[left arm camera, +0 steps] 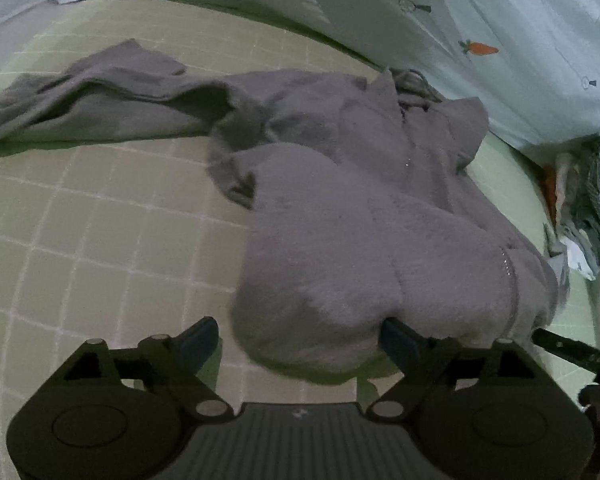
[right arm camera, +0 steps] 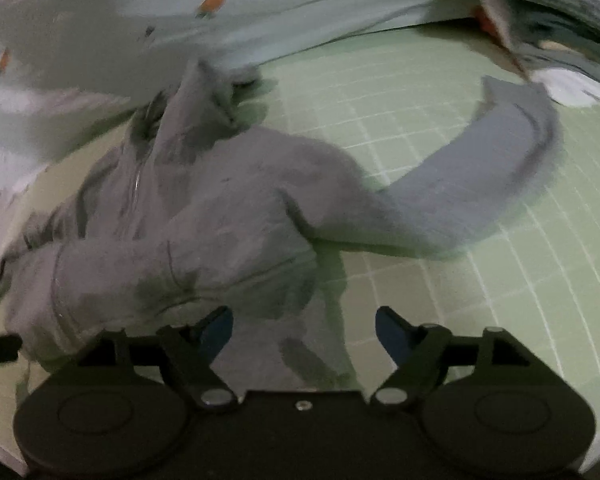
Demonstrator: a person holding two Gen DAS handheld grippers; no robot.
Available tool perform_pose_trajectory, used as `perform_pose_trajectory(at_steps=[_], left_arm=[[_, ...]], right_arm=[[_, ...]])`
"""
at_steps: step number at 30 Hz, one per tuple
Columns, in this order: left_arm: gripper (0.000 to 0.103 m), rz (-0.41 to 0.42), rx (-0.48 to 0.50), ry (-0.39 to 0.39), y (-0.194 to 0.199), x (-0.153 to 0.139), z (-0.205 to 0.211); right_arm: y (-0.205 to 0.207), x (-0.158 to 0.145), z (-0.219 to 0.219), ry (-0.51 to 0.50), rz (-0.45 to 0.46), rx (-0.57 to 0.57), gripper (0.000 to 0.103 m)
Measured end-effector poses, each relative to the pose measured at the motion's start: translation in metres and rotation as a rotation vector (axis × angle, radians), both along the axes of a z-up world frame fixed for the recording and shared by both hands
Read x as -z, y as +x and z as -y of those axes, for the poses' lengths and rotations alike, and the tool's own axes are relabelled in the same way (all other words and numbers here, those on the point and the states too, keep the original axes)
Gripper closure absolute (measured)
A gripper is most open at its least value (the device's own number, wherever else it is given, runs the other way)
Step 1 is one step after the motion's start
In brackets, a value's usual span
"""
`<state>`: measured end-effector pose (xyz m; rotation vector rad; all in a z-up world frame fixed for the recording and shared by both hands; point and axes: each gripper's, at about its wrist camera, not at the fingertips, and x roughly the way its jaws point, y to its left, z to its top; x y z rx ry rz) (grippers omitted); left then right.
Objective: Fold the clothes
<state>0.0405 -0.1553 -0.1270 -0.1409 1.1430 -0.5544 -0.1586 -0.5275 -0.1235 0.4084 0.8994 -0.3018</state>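
Grey zip hoodie (left arm camera: 340, 216) lies crumpled on green grid-patterned sheet (left arm camera: 100, 240), one sleeve (left arm camera: 92, 108) stretched out left, other sleeve (right arm camera: 480, 176) curving out right. Left gripper (left arm camera: 300, 340) jaws released, spread wide, hoodie's lower hem bulging between them, pads not pressing. Right gripper (right arm camera: 304, 332) jaws also released, hem cloth between them, ungripped. Pale carrot-print bedding (left arm camera: 480, 40) behind; clothes pile (left arm camera: 580, 208) far right.

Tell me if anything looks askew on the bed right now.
The hoodie lies rumpled, not flat: its hem bulges up near the left claw, one sleeve trails off sideways, creased, and the other sleeve curls away.
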Motion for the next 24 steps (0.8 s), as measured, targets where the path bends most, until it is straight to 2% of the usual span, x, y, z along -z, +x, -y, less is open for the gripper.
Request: perform_pose_trajectory(at_steps=[3,5,6,7,8,9,10,11,13,16,17,19,20,22,23,24], left_arm=[[0.014,0.053,0.012,-0.002,0.006,-0.003,0.012],[0.014,0.046,0.004,-0.027,0.013,-0.001,0.014],[0.016,0.031,-0.015,-0.058,0.017,0.000,0.012],[0.016,0.021,-0.033,-0.095,0.019,0.000,0.010],[0.026,0.011,-0.057,-0.131,0.021,0.001,0.006],[0.051,0.002,-0.086,-0.155,0.022,0.001,0.004],[0.067,-0.007,-0.103,-0.148,0.023,0.001,0.003],[0.090,-0.016,-0.095,-0.134,0.022,-0.001,0.002],[0.091,-0.032,-0.081,-0.109,0.019,-0.006,-0.001],[0.092,-0.032,-0.056,-0.144,0.001,-0.045,-0.028],[0.092,-0.032,-0.050,-0.159,-0.004,-0.059,-0.037],[0.091,-0.014,-0.079,-0.256,-0.011,-0.093,-0.061],[0.090,0.005,-0.096,-0.268,-0.010,-0.102,-0.066],[0.082,0.051,-0.109,-0.214,-0.003,-0.101,-0.062],[0.074,0.056,-0.118,-0.167,0.004,-0.092,-0.055],[0.076,0.032,-0.118,-0.102,0.011,-0.077,-0.046]], right_arm=[[0.014,0.009,0.000,-0.003,0.009,-0.056,0.023],[0.021,0.014,0.000,0.009,0.010,-0.079,0.026],[0.023,0.016,0.002,0.043,0.016,-0.088,0.030],[0.023,0.017,0.003,0.070,0.026,-0.088,0.042],[0.023,0.017,0.004,0.094,0.036,-0.087,0.056],[0.022,0.016,0.004,0.112,0.038,-0.088,0.066],[0.022,0.015,0.004,0.129,0.039,-0.090,0.086],[0.019,0.011,0.005,0.143,0.040,-0.087,0.091],[0.011,0.004,0.008,0.169,0.044,-0.080,0.094],[-0.015,-0.022,0.014,0.259,0.083,-0.082,0.094],[-0.025,-0.033,0.016,0.297,0.104,-0.084,0.095],[-0.045,-0.056,0.019,0.374,0.146,-0.086,0.095],[-0.048,-0.058,0.020,0.396,0.159,-0.077,0.095],[-0.049,-0.060,0.021,0.436,0.182,-0.056,0.095],[-0.050,-0.060,0.021,0.456,0.194,-0.045,0.094],[-0.044,-0.055,0.017,0.408,0.172,-0.046,0.094]])
